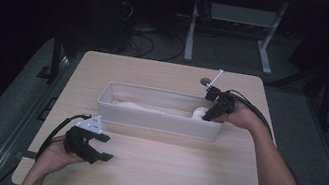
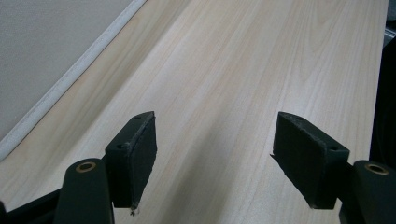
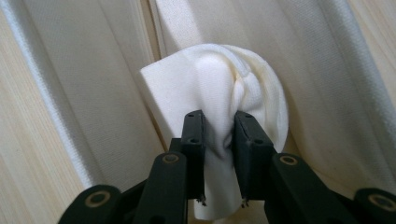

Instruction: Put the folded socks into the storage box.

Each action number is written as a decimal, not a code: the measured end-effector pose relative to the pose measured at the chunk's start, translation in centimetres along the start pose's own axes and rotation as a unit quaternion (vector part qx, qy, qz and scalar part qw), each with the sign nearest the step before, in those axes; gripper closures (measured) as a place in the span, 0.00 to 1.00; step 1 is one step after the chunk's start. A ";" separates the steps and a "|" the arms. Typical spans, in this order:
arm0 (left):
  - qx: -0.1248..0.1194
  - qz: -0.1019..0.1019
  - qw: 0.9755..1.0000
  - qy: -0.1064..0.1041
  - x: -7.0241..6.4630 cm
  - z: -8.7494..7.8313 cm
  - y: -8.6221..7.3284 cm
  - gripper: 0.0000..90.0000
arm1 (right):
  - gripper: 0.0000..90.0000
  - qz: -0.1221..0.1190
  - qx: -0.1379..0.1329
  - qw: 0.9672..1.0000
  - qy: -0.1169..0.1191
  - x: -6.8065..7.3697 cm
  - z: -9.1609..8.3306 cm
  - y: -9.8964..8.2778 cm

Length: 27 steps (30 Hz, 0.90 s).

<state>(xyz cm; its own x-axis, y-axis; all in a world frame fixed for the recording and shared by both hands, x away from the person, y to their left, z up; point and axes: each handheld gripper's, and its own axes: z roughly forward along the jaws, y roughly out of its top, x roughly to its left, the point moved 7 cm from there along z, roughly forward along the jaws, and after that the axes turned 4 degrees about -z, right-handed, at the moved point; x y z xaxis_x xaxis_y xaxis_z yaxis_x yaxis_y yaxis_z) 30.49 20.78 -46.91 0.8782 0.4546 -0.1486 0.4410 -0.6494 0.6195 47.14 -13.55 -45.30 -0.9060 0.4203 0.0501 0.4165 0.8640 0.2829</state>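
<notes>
On a pale wood table (image 1: 154, 172) in a dim room, the right gripper (image 3: 218, 140) pinches seemingly white cloth (image 3: 219, 88).

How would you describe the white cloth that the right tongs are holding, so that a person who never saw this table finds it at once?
Start at the long white bin lying across the middle of the wooden table. Go to its right end, where the right tongs reach in. The cloth is the bunched cream-white bundle pinched there; the other pale cloth lies flat on the bin's floor, farther left.

No text, label, brand, number or sign can be read anywhere in these pictures.
</notes>
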 end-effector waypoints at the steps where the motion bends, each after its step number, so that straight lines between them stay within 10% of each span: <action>1: -0.001 0.000 1.000 -0.002 0.0 0.0 0.0 0.33 | 0.82 0.000 0.000 1.000 -0.001 0.0 0.0 0.0; 27: -0.007 0.003 1.000 -0.004 -0.4 -0.1 0.2 0.32 | 0.71 -0.001 -0.026 1.000 -0.004 0.5 -1.8 0.0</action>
<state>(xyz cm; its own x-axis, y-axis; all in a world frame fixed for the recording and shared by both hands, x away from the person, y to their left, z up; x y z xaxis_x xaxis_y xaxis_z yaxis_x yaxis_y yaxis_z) 30.24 20.52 -46.61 0.8821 0.4460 -0.1515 0.4336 -0.6433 0.6310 46.52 -13.84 -43.50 -0.9059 0.4215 0.0410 0.4103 0.8496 0.3315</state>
